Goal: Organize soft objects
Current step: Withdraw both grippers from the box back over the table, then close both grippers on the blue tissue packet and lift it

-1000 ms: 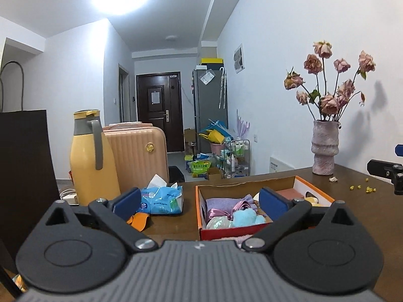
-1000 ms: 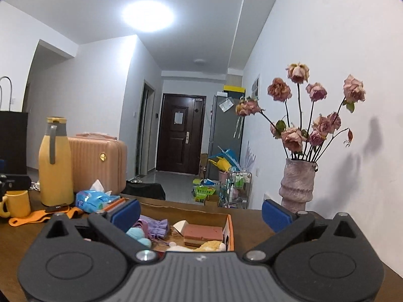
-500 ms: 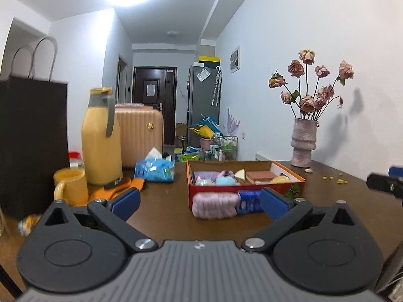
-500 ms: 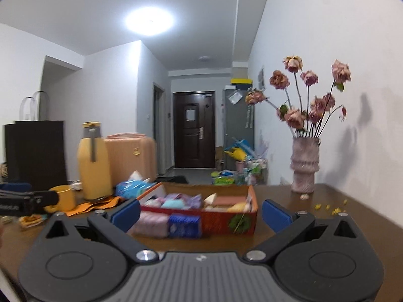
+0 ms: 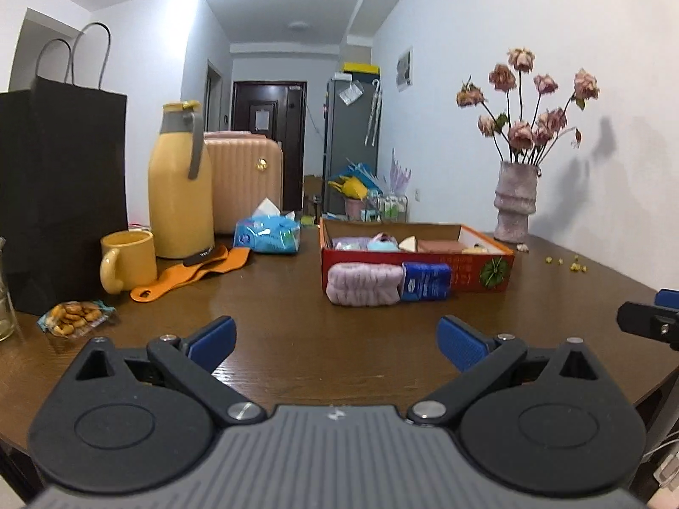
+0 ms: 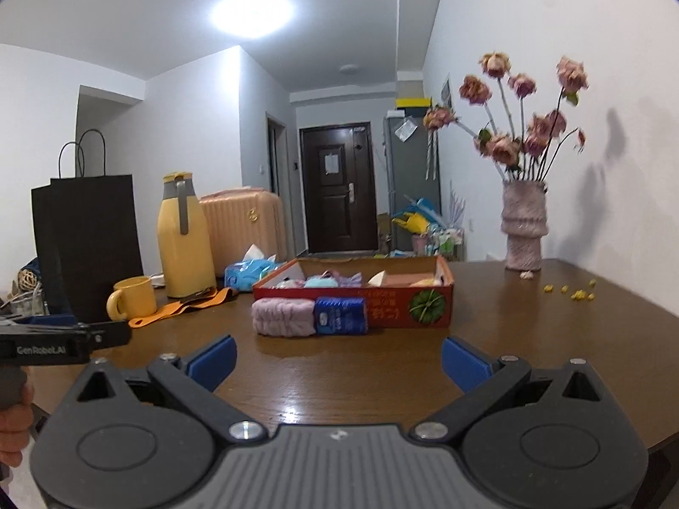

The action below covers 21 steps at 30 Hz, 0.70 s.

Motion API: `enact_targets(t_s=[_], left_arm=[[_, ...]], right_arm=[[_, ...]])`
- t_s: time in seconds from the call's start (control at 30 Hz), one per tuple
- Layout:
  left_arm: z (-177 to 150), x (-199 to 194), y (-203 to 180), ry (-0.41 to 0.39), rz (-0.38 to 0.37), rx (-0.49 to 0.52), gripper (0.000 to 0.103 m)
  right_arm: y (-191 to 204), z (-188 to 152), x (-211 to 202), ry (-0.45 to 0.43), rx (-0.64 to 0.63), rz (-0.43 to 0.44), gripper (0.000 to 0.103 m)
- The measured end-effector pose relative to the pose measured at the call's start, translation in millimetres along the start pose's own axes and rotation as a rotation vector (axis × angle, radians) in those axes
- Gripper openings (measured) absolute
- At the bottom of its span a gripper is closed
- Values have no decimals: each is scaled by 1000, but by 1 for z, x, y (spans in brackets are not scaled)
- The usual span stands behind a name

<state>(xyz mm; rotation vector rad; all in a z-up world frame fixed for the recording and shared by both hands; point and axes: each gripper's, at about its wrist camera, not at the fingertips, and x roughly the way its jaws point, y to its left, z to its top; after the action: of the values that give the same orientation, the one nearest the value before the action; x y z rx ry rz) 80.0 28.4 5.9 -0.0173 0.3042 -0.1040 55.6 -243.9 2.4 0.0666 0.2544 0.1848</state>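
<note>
Jaws spread wide on both sides, nothing between them: the left gripper [image 5: 335,341] and the right gripper [image 6: 338,358] hover low over the near part of the brown worktop [image 5: 297,339], both pointed at the red box [image 6: 407,303]. Just in front of that box, against its front wall, lie the pink plush roll [image 6: 283,317] and, touching its right end, the blue tissue pack [image 6: 340,316]. More soft pieces sit inside the box, too small to sort out. The roll looks light and squashy, so it should give under a pinch; a hold across its middle seems the safest bet, closing well in so it does not slump out. The tissue pack reads as light too, but its wrapper looks slick, so a firm squeeze across the short sides would suit. Neither appears fragile. Well off to the left stand the yellow mug [image 5: 127,259] and the yellow flask [image 5: 180,182], clear of the approach.
</note>
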Motion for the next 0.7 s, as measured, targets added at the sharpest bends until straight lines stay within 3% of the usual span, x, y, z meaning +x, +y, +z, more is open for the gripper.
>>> enact_targets(t_s=[0.13,0.27,0.37,0.53,0.7], left_arm=[[3,30,0,47,-7,-12,103],[18,68,-5,87,-60,-40,101],[38,100,-15,98,-136,-71,88],[66,175,-41,175,-247,-81,50],[81,256,-59,282,-283,-125,41]], right_arm=[[-7,-5,31,53,29,-1,103],[-20,4,70,111,82,20,95],[-32,18,103,128,111,33,92],[-55,41,171,175,159,71,69],[-76,58,243,214,185,118,52]])
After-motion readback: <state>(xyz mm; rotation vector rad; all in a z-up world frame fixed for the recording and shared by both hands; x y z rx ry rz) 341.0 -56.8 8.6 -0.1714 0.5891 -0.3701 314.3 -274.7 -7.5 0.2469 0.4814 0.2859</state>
